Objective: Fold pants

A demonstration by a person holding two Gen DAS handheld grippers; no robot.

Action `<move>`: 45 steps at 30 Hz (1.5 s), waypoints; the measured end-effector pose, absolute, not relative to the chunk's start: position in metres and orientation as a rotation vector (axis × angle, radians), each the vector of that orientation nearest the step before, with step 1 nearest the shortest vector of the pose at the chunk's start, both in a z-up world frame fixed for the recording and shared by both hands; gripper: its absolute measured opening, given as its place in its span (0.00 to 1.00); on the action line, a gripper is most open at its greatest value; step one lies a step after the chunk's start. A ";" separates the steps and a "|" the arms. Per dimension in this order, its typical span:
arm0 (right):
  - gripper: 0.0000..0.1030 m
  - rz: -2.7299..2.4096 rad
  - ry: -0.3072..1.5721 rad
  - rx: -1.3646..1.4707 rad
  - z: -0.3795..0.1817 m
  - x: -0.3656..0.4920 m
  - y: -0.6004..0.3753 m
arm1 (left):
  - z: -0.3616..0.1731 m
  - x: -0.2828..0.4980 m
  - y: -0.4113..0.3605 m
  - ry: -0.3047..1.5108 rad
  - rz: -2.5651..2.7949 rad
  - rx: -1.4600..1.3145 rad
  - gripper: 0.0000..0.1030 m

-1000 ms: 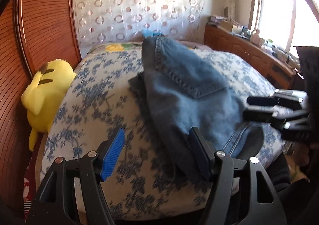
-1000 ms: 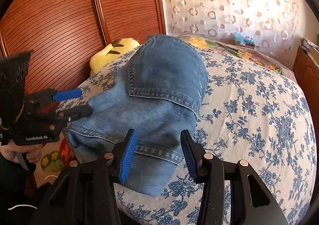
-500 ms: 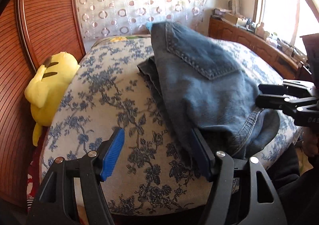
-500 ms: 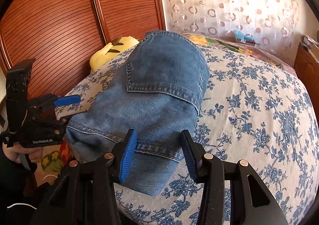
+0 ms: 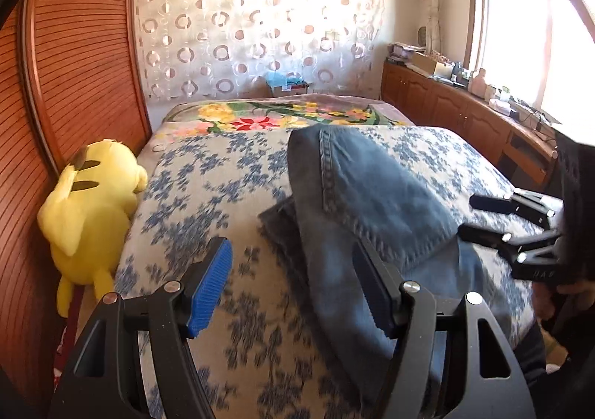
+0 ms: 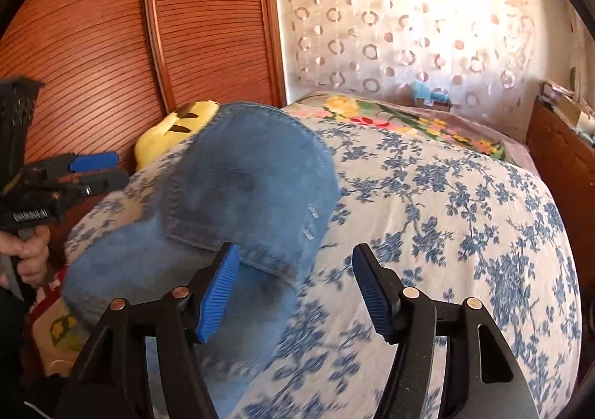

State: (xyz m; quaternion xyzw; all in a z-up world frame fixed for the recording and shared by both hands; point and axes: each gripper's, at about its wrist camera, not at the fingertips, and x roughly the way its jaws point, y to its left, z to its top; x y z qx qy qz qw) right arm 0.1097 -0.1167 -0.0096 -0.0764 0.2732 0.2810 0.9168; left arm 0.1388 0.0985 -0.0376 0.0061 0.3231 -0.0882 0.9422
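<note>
**Left wrist view: jeans folded on the bed, both tongs empty**

Your left tongs [image 5: 293, 285] stand wide over the near edge of the bed [image 5: 223, 188], nothing pinched; the right finger overlaps the jeans [image 5: 372, 203] without pressing them. The jeans lie folded on the flowered cover, back pocket up, near the bed's front edge. Your right tongs [image 6: 293, 292] have just been opening and now gape wide, the denim edge between the pads but not gripped. A yellow plush [image 5: 89, 207] sits at the bed's side against the wooden wardrobe [image 5: 74, 65].
</note>
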 end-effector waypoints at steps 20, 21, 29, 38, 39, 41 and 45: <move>0.64 0.595 0.624 -0.104 -0.033 0.125 -0.107 | -0.036 0.237 0.078 0.752 -0.245 -0.026 0.66; 0.64 0.594 0.623 -0.105 -0.033 0.126 -0.107 | -0.037 0.243 0.079 0.764 -0.250 -0.040 0.66; 0.64 0.595 0.624 -0.093 -0.034 0.124 -0.107 | -0.051 0.255 0.079 0.822 -0.330 -0.102 0.26; 0.64 0.622 0.606 -0.071 -0.033 0.121 -0.107 | -0.017 0.209 0.070 0.694 -0.307 0.019 0.10; 0.64 0.624 0.595 -0.075 -0.032 0.119 -0.107 | -0.015 0.205 0.073 0.686 -0.301 0.015 0.10; 0.64 0.632 0.580 -0.085 -0.032 0.115 -0.106 | -0.015 0.202 0.082 0.682 -0.284 0.006 0.10; 0.64 0.652 0.581 -0.091 -0.034 0.116 -0.104 | -0.041 0.211 0.094 0.737 -0.222 0.026 0.10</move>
